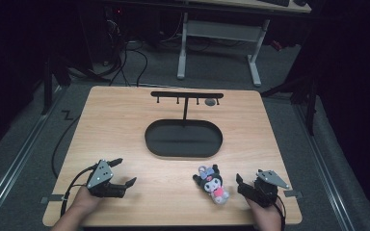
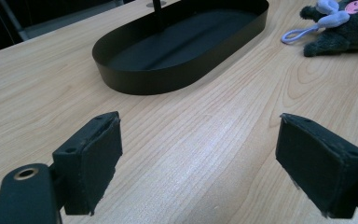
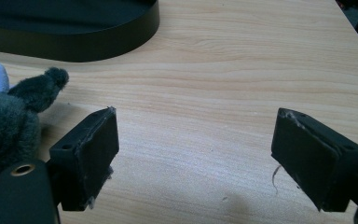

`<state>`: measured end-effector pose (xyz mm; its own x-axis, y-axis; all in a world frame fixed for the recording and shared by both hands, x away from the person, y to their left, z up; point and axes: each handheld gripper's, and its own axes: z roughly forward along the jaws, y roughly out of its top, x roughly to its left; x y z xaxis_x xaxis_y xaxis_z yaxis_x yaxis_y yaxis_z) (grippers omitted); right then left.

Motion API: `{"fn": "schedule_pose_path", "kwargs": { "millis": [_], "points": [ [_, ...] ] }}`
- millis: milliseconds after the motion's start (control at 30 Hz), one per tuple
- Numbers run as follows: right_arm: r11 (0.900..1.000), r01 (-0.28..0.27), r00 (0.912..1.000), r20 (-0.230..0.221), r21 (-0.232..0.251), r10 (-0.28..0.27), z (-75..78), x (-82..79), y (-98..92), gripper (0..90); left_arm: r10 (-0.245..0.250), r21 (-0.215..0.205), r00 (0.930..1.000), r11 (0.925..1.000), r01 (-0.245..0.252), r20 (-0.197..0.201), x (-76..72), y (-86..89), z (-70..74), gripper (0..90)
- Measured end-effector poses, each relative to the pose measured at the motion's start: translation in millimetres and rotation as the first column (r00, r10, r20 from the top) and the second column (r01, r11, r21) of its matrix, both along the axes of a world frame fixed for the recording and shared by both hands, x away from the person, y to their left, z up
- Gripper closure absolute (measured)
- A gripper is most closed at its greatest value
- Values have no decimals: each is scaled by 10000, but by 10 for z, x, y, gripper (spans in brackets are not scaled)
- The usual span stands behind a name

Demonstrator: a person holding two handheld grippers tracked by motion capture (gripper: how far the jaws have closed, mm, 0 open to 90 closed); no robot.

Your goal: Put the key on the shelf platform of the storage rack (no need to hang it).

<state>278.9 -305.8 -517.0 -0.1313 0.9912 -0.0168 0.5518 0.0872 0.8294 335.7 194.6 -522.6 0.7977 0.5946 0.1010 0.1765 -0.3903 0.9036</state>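
A small dark plush doll [image 1: 213, 185] with a pink body and a lilac loop lies on the wooden table near its front edge, right of centre. My right gripper [image 1: 249, 176] rests just right of the doll, open, with nothing between its jaws. In the right gripper view the doll [image 3: 14, 116] sits beside the left jaw, outside the open right gripper [image 3: 196, 154]. My left gripper [image 1: 125, 172] stands open at the front left. Past the open left gripper [image 2: 198, 163], the doll [image 2: 340, 23] lies far off to the right.
A black oval tray [image 1: 149, 139] sits mid-table, with a T-shaped hook rack [image 1: 187, 95] rising from its far side. The tray's wall [image 2: 168, 77] lies ahead of the left gripper, and the tray [image 3: 98, 44] shows at upper left in the right gripper view. A white-legged desk [image 1: 221, 33] stands beyond the table.
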Motion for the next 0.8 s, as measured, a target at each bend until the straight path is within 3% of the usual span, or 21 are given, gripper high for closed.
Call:
{"fn": "schedule_pose_path", "kwargs": {
  "millis": [533, 800],
  "points": [
    [9990, -188, 9995, -228, 397, 197, 13, -1, 26, 133, -12, -6, 10000, 10000, 12, 4, 0, -1, 0, 154],
    [9996, -242, 9982, -548, 108, 247, 31, -2, 44, 133, -12, 3, 10000, 10000, 12, 0, 0, -2, 0, 154]
  ]
}}
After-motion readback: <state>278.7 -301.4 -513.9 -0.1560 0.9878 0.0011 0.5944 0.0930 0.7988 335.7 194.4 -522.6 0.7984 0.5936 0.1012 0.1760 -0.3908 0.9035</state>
